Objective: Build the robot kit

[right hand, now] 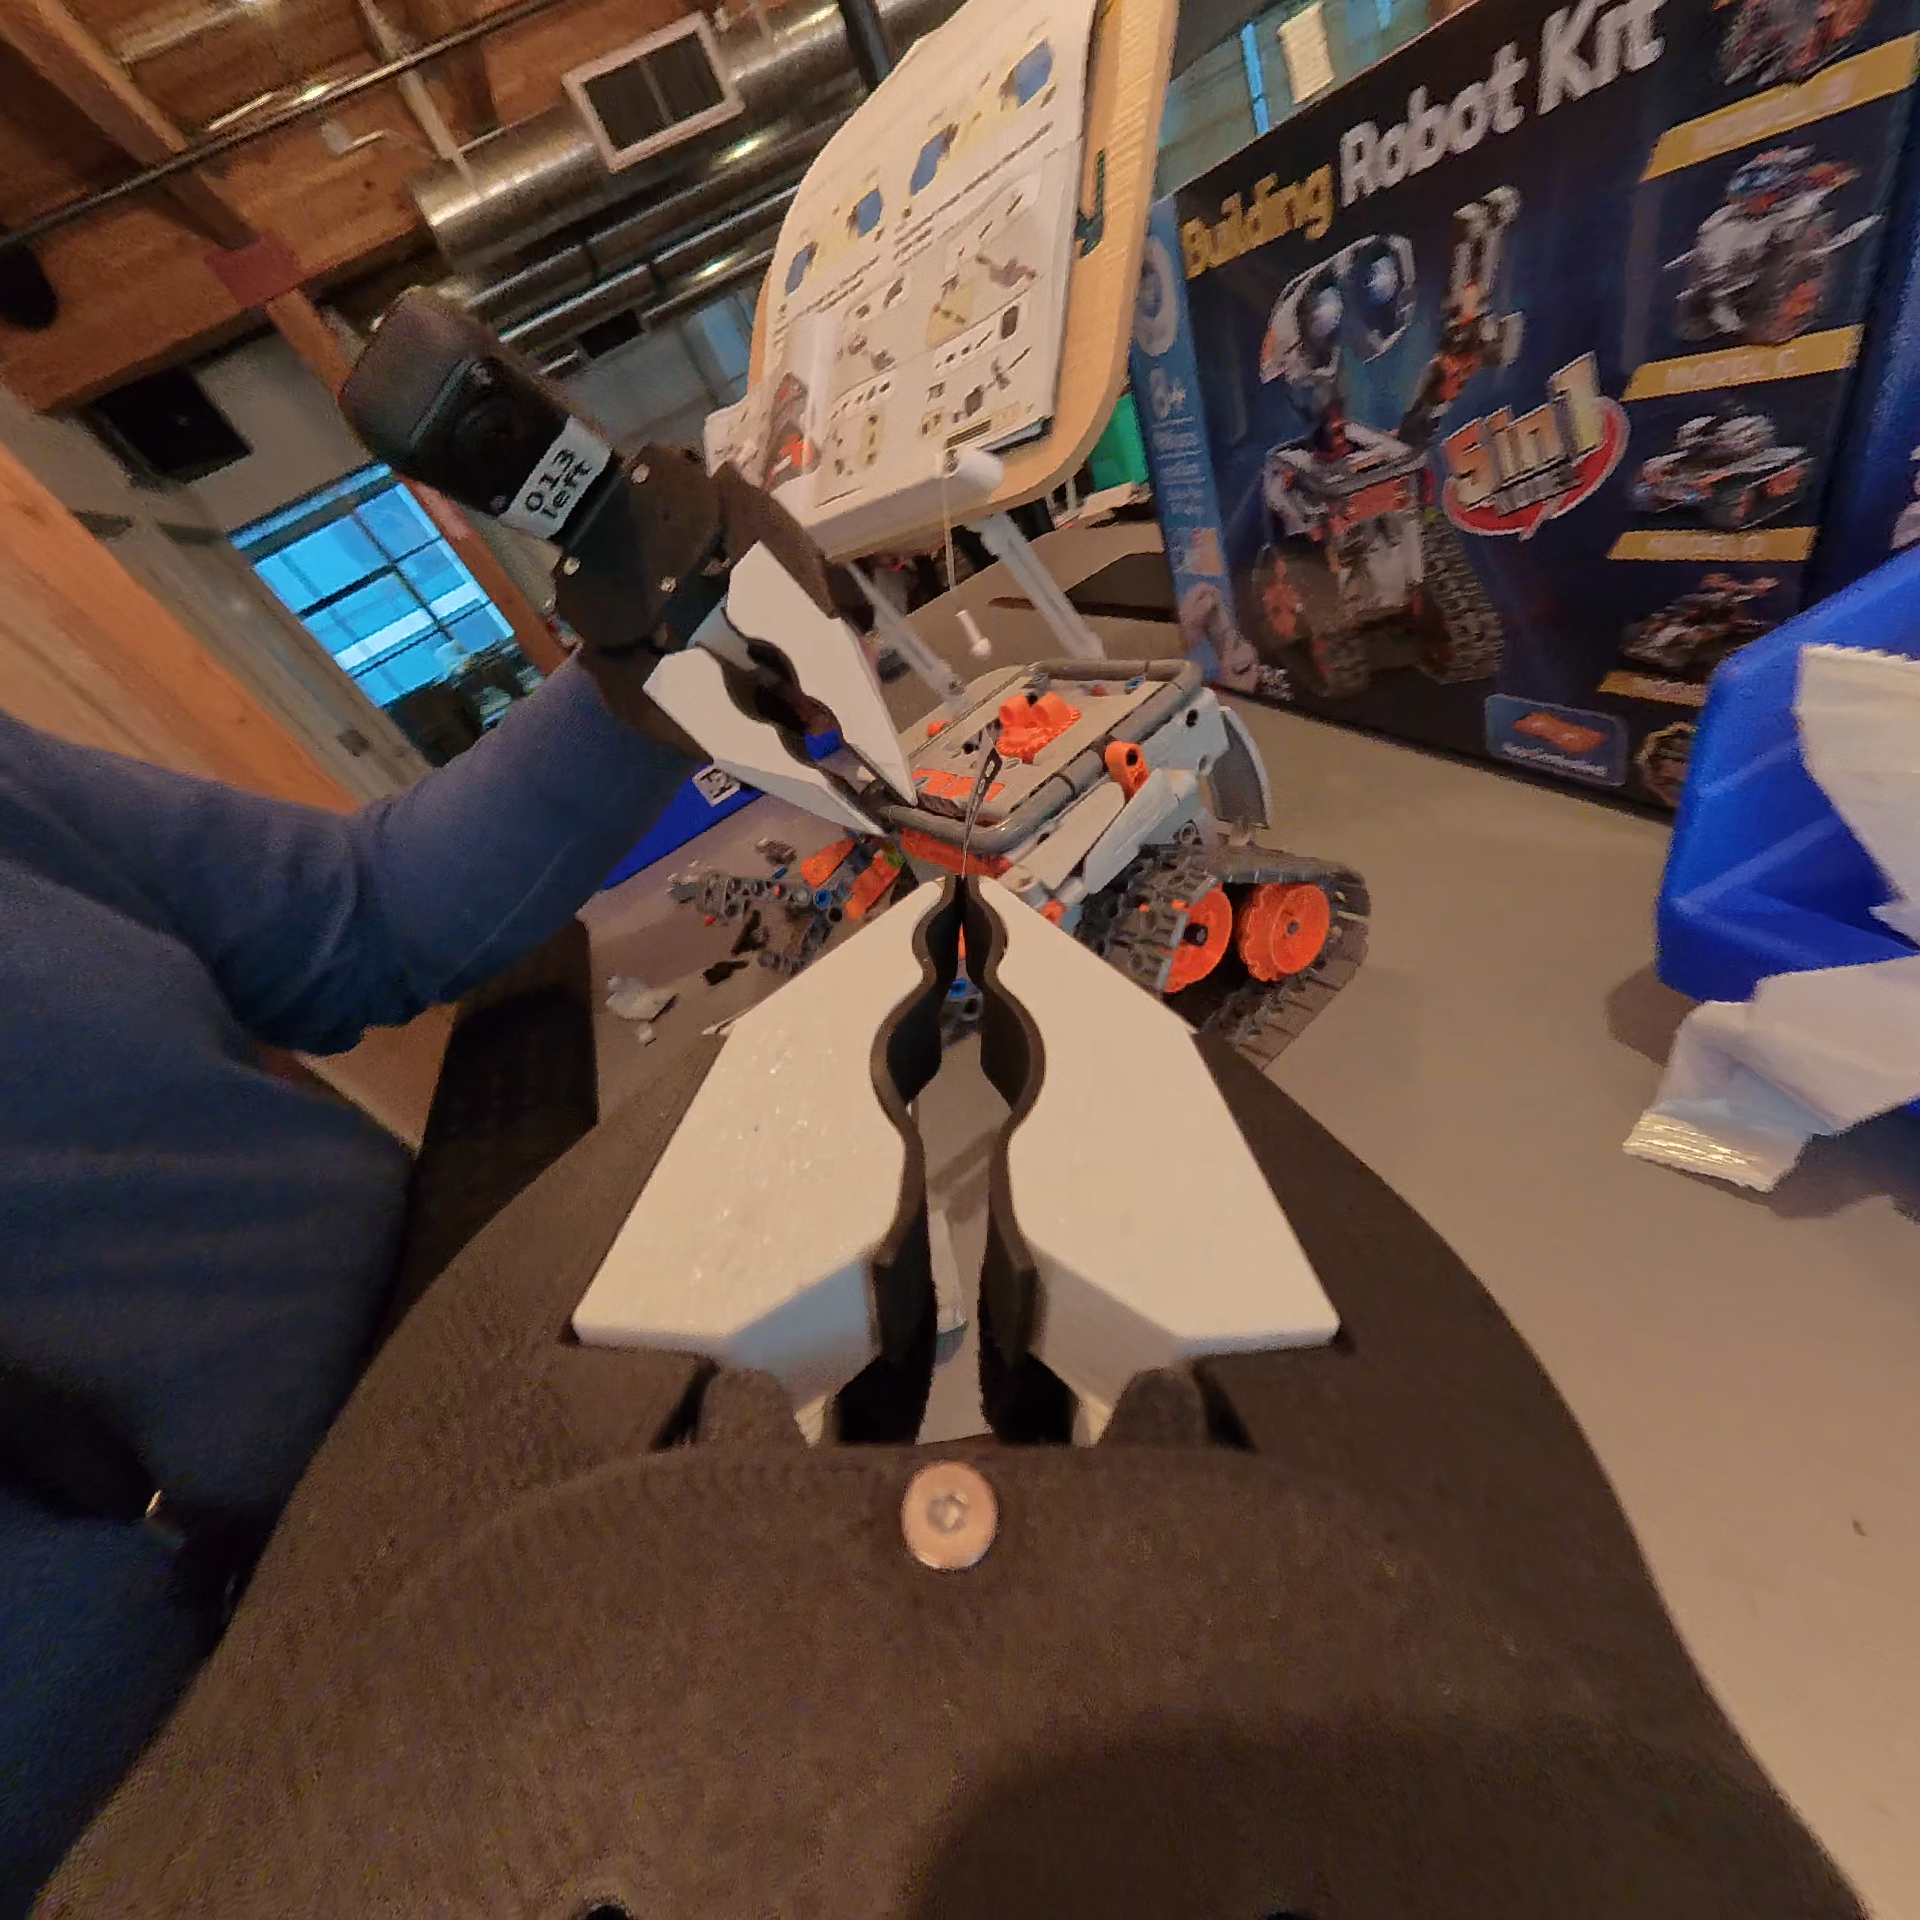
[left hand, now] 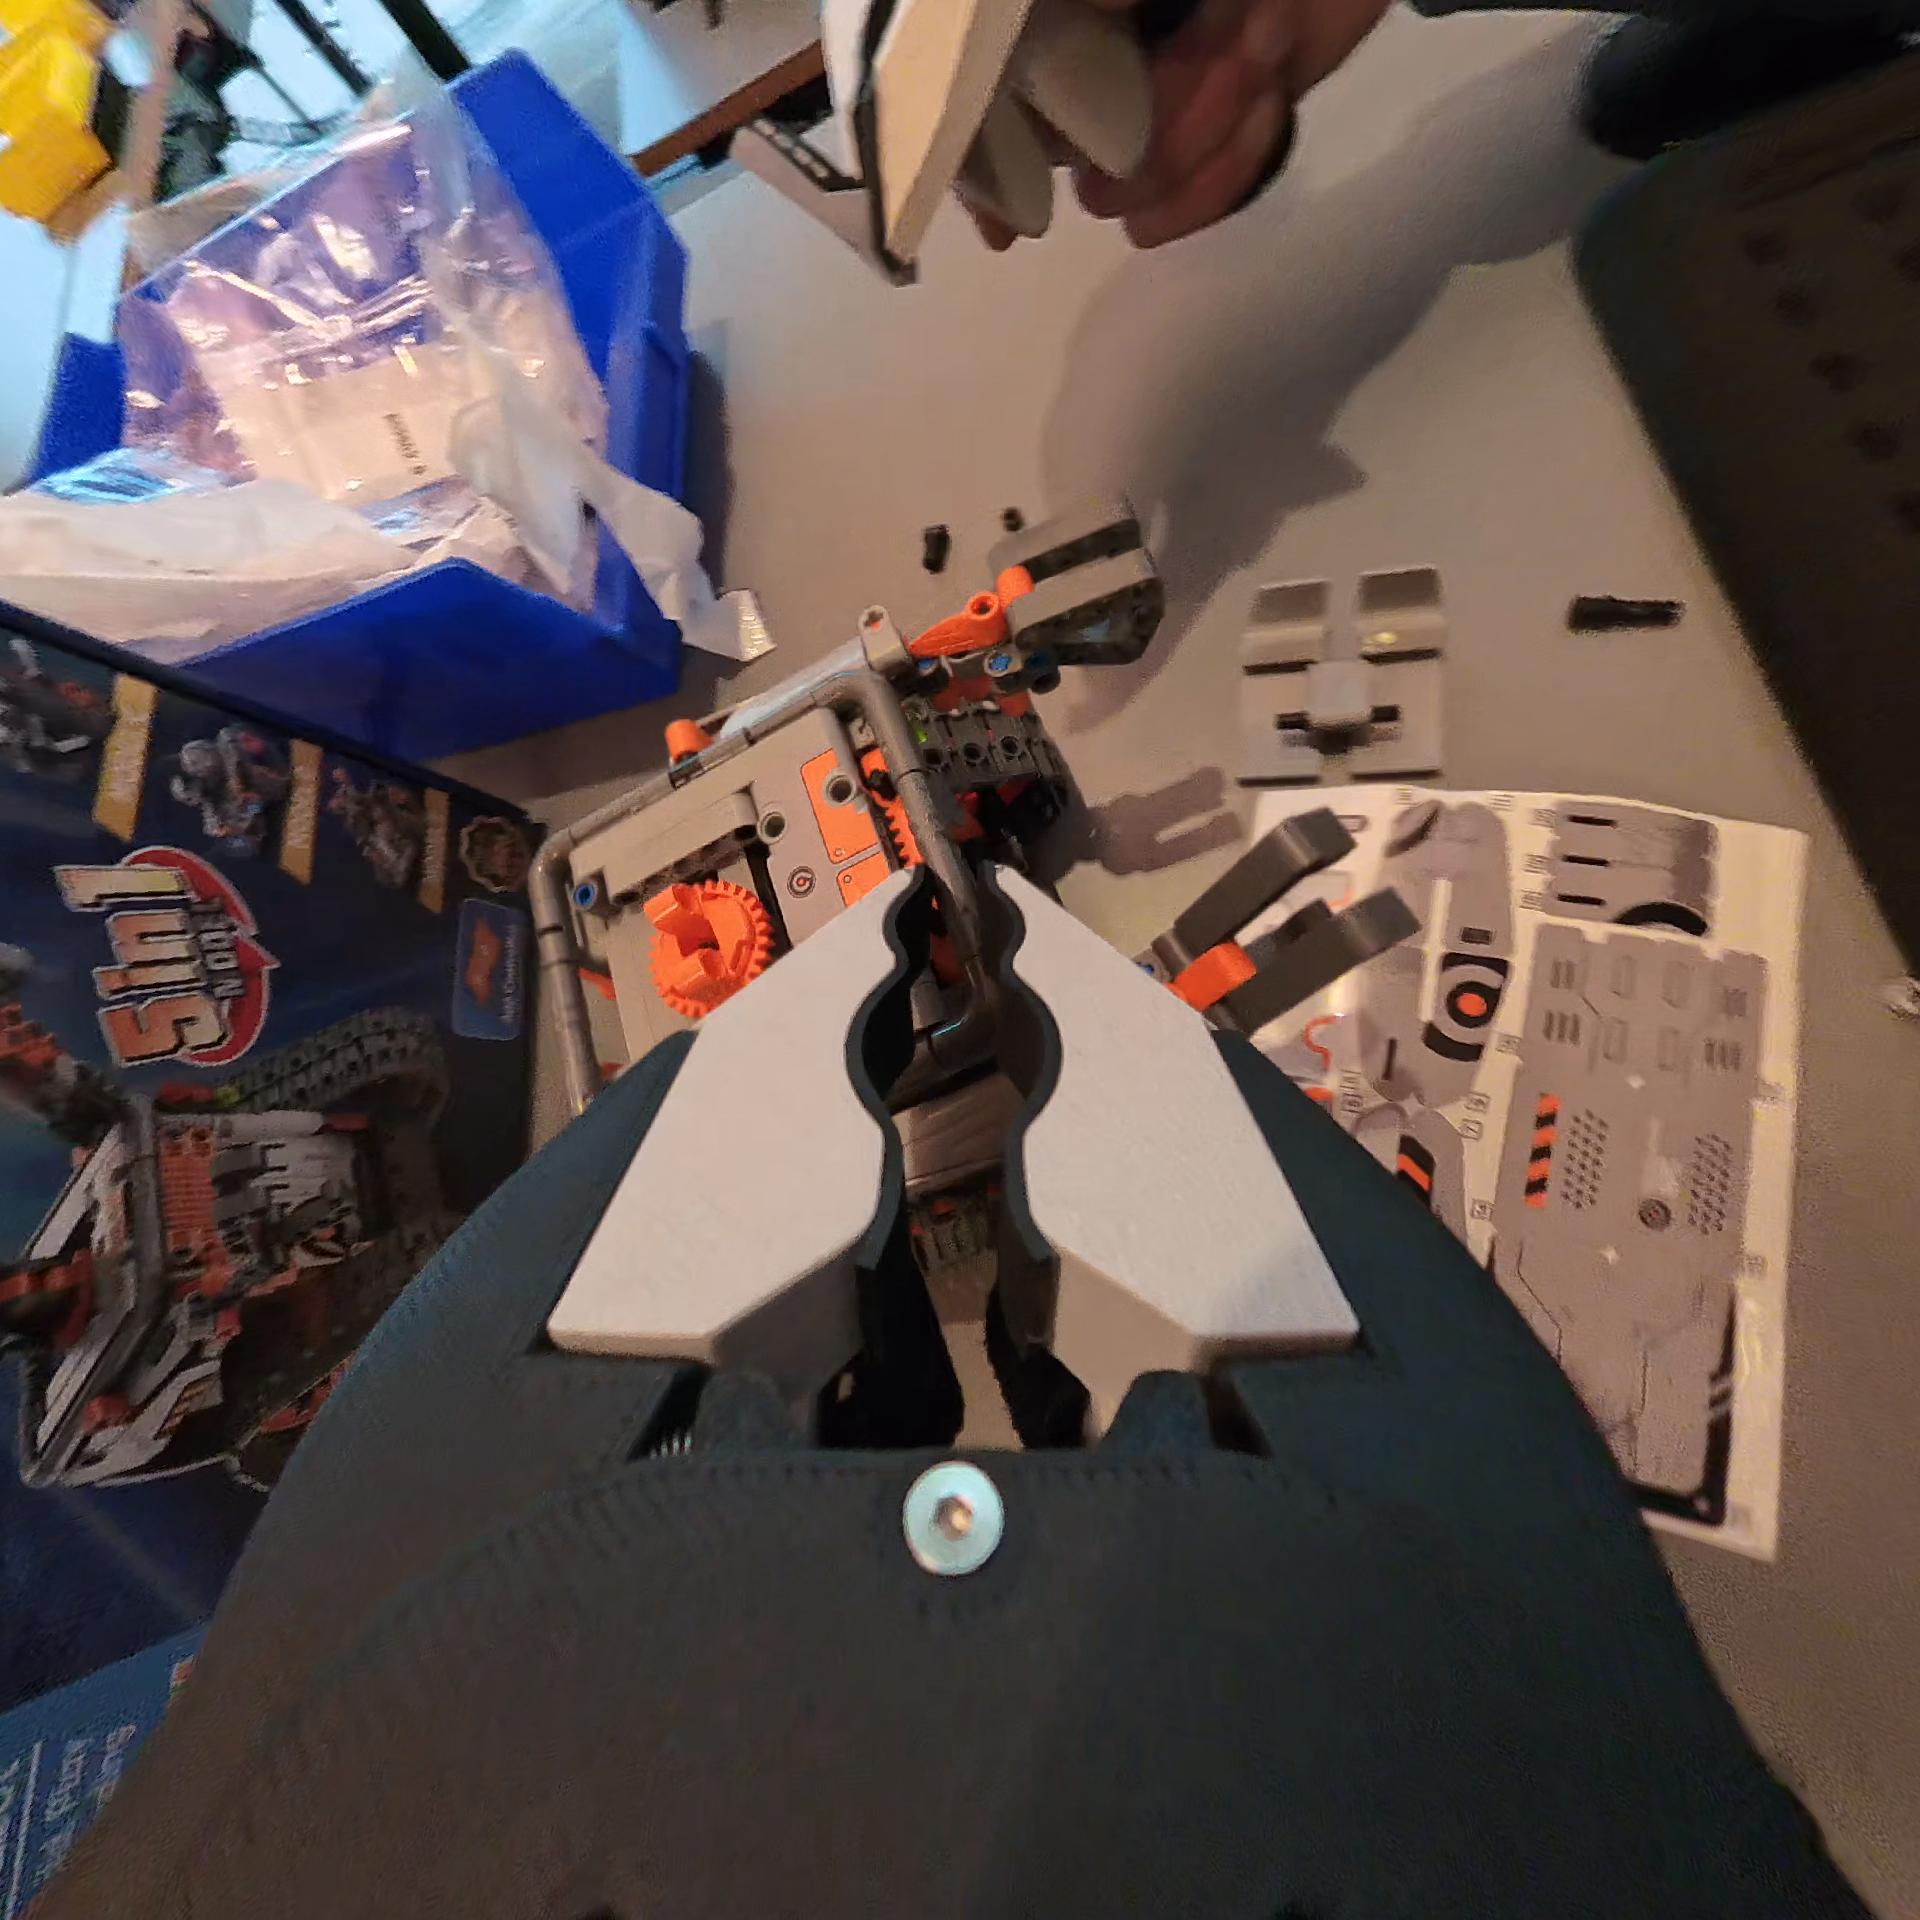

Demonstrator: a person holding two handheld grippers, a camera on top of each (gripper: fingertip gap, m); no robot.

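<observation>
Left wrist view: my left gripper (left hand: 956,894) has its fingers narrowed around a grey frame bar of the tracked robot model (left hand: 821,831) on the desk (left hand: 1299,436), with the sticker sheet (left hand: 1600,1122) to its right, the blue bin (left hand: 582,312) and kit box (left hand: 239,997) to its left.

Right wrist view: my right gripper (right hand: 961,891) pinches a thin dark strip (right hand: 977,800) just before the model (right hand: 1143,831); fingers nearly closed

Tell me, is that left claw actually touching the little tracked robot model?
Touching. In the left wrist view the left gripper closes around a grey frame bar of the model; the right wrist view shows its tips on the model's top.
</observation>
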